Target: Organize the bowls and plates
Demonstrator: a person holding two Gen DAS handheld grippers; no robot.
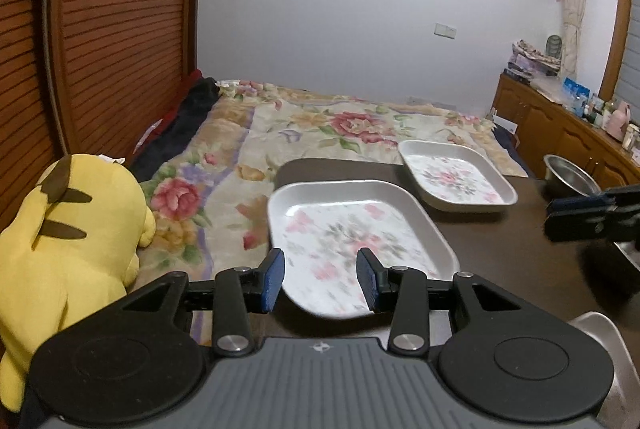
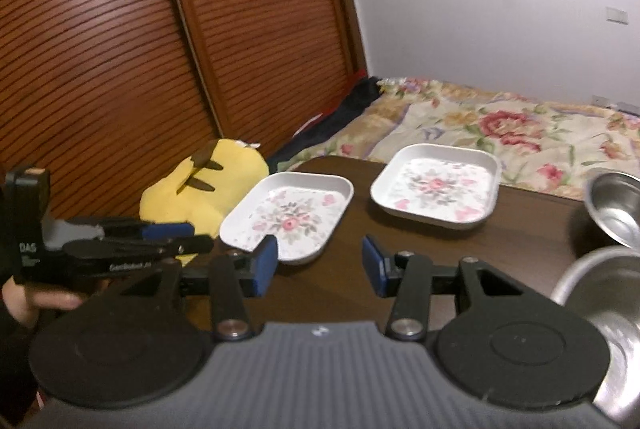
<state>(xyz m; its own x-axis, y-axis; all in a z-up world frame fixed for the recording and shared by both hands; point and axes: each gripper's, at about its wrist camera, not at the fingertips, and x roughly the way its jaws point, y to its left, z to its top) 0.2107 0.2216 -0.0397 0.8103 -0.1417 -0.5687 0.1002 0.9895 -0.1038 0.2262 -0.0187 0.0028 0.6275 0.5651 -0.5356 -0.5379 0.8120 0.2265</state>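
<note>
Two white square plates with pink flower prints lie on the dark brown table [image 1: 500, 241]. The near plate [image 1: 356, 237] [image 2: 288, 215] sits at the table's left front; the far plate [image 1: 456, 175] [image 2: 436, 187] sits behind it to the right. My left gripper [image 1: 322, 279] is open, its blue pads straddling the near plate's front rim without gripping. It also shows from the side in the right wrist view [image 2: 170, 233]. My right gripper [image 2: 318, 265] is open and empty above the table, short of both plates. Two steel bowls [image 2: 614, 205] [image 2: 600, 317] stand at the right.
A yellow plush toy [image 1: 68, 249] [image 2: 204, 193] lies left of the table on the bed. A floral blanket [image 1: 320, 121] covers the bed behind. Brown slatted wardrobe doors [image 2: 120, 49] rise at the left. A cluttered wooden cabinet [image 1: 568, 133] stands at the far right.
</note>
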